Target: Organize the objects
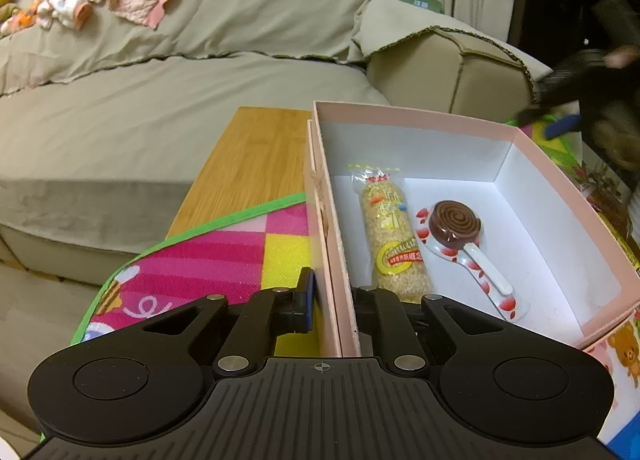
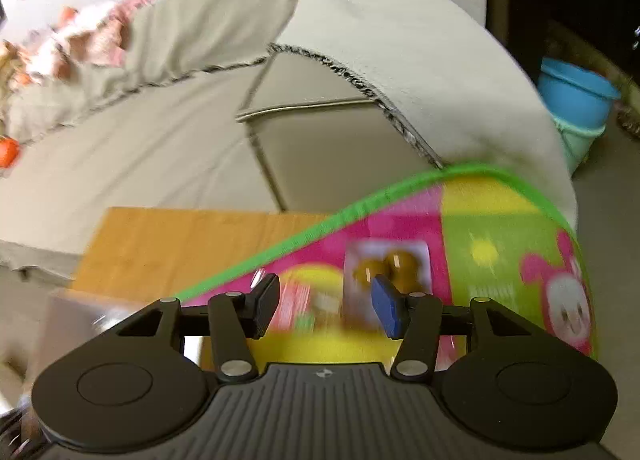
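Two grippers are at work around one pink box. The left gripper (image 1: pixel 332 312) is clamped tight on the near wall of the pink box (image 1: pixel 420 117), one finger outside and one inside, and holds it steady on the desk (image 1: pixel 244 163).

Inside the box, close to that held wall, lies a long rice snack bar (image 1: pixel 394 244). Beside it, nearer the middle of the box, lies a chocolate lollipop (image 1: pixel 456 225) in its wrapper.

The right gripper (image 2: pixel 326 308) has its fingers apart with nothing between them. It hangs over the bright play mat (image 2: pixel 480 219), off to the side of the box. Under it sits a small packet (image 2: pixel 386 260) with round brown sweets, maybe; the picture is too blurry to be sure.

That packet looks like the next thing to go in the box. A fast grab could miss the flat packet or push it along the mat. The thin box wall could also bend or tip if pulled.
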`<move>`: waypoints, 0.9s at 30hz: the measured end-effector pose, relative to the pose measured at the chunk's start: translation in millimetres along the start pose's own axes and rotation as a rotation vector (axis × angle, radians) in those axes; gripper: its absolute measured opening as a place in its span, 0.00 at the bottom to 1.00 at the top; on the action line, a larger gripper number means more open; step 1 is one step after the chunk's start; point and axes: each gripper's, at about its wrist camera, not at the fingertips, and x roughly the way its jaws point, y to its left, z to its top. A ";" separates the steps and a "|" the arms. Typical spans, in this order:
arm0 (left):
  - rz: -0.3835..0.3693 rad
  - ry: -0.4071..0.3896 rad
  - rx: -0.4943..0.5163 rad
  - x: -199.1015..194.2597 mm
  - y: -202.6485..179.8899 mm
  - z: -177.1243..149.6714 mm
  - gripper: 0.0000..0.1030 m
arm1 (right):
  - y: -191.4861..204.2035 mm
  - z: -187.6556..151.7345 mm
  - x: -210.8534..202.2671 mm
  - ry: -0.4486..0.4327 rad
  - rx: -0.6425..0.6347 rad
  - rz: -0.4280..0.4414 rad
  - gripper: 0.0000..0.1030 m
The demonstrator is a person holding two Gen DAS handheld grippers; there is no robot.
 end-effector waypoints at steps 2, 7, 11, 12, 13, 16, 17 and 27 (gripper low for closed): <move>0.000 0.000 -0.001 -0.1 -0.1 0.0 0.12 | -0.5 14.0 31.5 0.028 0.034 -0.039 0.49; 0.000 0.000 -0.004 0.0 -0.1 0.3 0.12 | -9.4 25.8 78.1 0.083 -0.036 -0.192 0.49; -0.002 -0.003 -0.012 0.1 -0.2 -0.2 0.12 | -23.6 6.9 59.0 0.146 -0.083 -0.107 0.49; -0.003 -0.004 -0.014 0.2 -0.2 -0.2 0.12 | -26.0 -2.4 50.2 0.155 -0.096 -0.096 0.49; -0.003 -0.004 -0.015 0.1 -0.3 -0.3 0.12 | -27.6 -13.3 40.0 0.166 -0.108 -0.086 0.49; -0.003 -0.003 -0.016 0.8 -0.6 0.4 0.12 | -33.2 -48.3 9.4 0.185 -0.130 -0.048 0.50; -0.003 -0.003 -0.016 0.8 -0.6 0.5 0.12 | -35.0 -60.0 -0.6 0.186 -0.126 -0.036 0.50; -0.004 -0.005 -0.021 0.7 0.7 -0.2 0.12 | -76.6 -130.7 -147.0 -0.082 0.061 0.096 0.64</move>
